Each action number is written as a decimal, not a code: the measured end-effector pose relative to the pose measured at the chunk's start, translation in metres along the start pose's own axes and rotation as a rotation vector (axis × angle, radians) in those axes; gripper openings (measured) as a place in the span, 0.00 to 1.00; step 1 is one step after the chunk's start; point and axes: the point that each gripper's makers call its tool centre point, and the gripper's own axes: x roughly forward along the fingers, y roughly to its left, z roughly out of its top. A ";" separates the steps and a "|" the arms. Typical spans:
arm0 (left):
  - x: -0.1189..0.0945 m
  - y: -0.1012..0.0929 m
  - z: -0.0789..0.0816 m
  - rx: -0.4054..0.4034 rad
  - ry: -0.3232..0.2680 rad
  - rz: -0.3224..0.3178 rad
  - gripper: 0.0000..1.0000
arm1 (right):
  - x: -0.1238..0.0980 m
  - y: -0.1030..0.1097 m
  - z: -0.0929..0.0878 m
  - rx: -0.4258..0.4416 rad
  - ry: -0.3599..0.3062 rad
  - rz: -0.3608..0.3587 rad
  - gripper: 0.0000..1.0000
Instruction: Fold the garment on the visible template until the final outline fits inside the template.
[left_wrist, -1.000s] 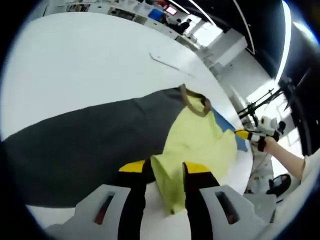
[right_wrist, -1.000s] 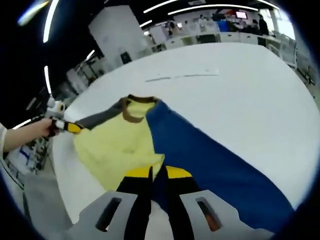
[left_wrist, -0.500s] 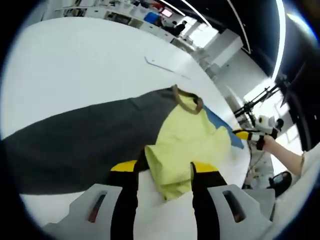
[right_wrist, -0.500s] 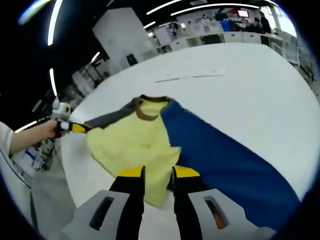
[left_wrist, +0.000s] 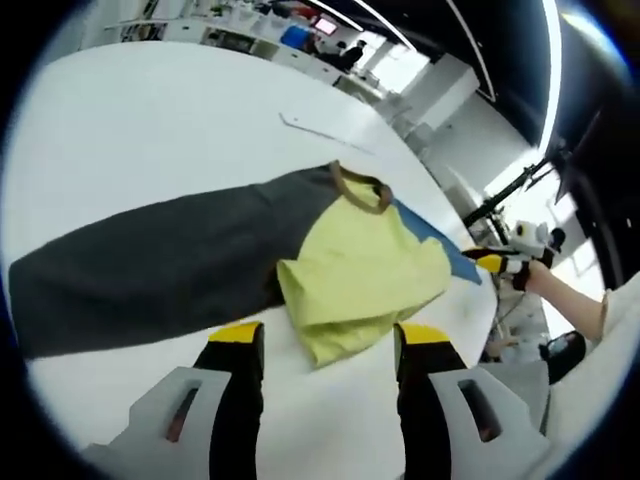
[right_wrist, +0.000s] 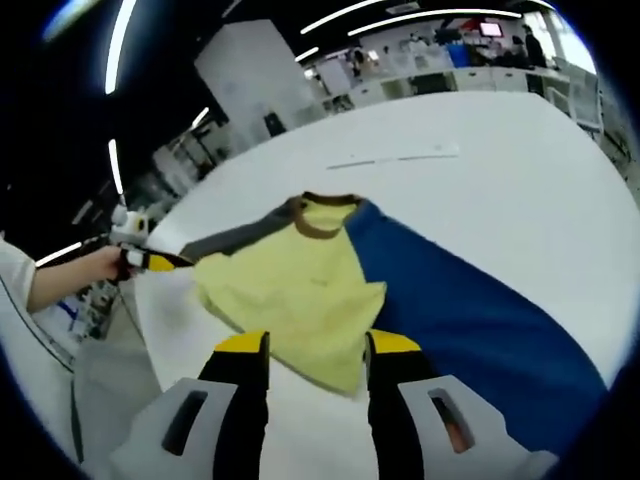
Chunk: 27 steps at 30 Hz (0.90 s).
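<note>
While its two black, yellow-tipped jaws stand well apart with nothing between them, the left gripper (left_wrist: 322, 350) hangs just short of the folded hem of the yellow, grey and blue long-sleeved garment with a brown collar (left_wrist: 355, 270); the cloth lies ahead of the tips, not in their grasp. From that hem the yellow body runs up to the collar, and the dark grey sleeve (left_wrist: 150, 265) stretches flat across the white table (left_wrist: 150, 120) toward the view's left. A sliver of blue sleeve shows beyond the yellow panel, and there the other gripper's yellow tip, held in a person's hand (left_wrist: 545, 280), sits near the table edge.

Seen from the right gripper (right_wrist: 313, 362), the jaws are likewise spread wide and hold nothing, the yellow hem lying just ahead of and between the tips. The blue sleeve (right_wrist: 480, 310) extends flat toward the lower right, the grey one toward the left gripper at the far left. A thin pale strip (right_wrist: 395, 157) lies on the table well beyond the collar
</note>
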 end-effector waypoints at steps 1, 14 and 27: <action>-0.002 -0.001 -0.001 0.002 -0.002 0.000 0.51 | -0.001 0.001 -0.001 0.000 0.001 0.000 0.41; -0.024 -0.019 -0.012 0.027 -0.035 -0.018 0.61 | -0.020 0.022 -0.010 -0.006 -0.001 0.018 0.53; -0.048 -0.036 -0.032 0.032 -0.046 -0.038 0.70 | -0.042 0.047 -0.017 -0.017 -0.035 0.055 0.68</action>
